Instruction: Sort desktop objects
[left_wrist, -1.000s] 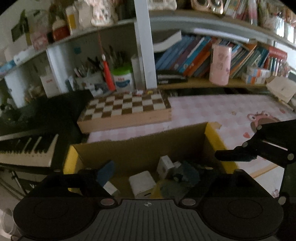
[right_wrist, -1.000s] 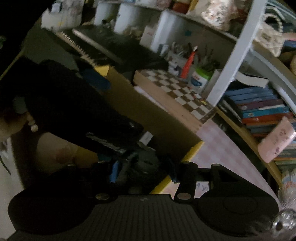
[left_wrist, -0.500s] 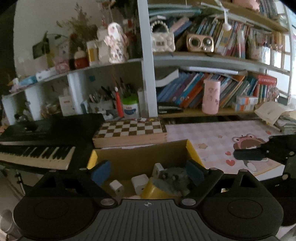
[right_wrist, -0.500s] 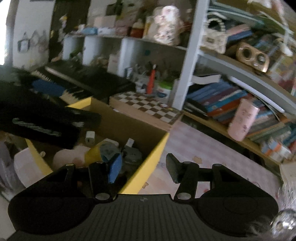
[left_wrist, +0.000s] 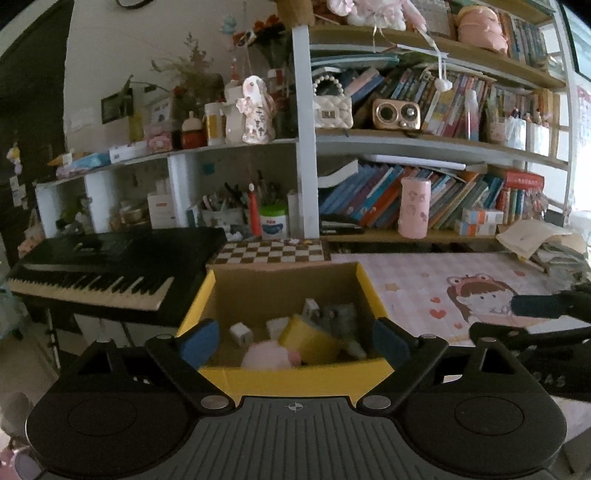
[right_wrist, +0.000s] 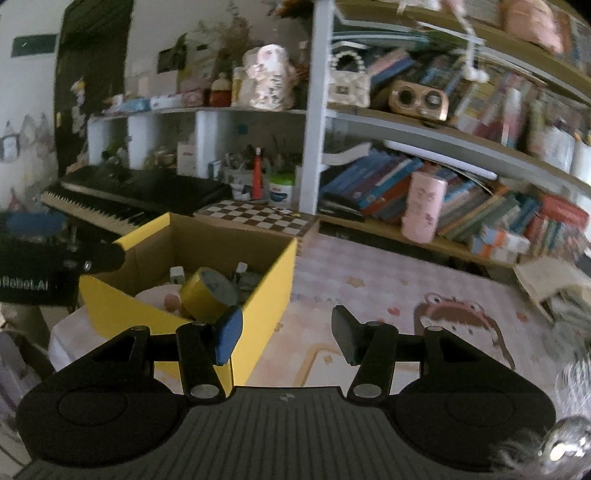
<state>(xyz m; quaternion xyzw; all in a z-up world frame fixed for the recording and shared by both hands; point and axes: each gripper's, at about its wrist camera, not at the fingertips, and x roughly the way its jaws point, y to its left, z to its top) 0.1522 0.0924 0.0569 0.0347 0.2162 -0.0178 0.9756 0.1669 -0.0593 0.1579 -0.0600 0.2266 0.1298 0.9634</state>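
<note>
Both grippers are hanging empty, fingers spread wide. The left gripper (left_wrist: 293, 339) is facing straight into the box (left_wrist: 295, 380), which is sitting at the mat's (left_wrist: 413, 280) left edge, and its fingers are framing the near wall. The tape roll (left_wrist: 308, 338), pink toy (left_wrist: 266, 356) and small cubes are lying inside, dead ahead and lower. The right gripper (right_wrist: 286, 334) is pointing over bare mat with the box off to its left, so the left looks nearer.

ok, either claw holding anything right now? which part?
Nothing is held. The left claw is open with the box beyond it, and the right claw is open over the desk mat.
</note>
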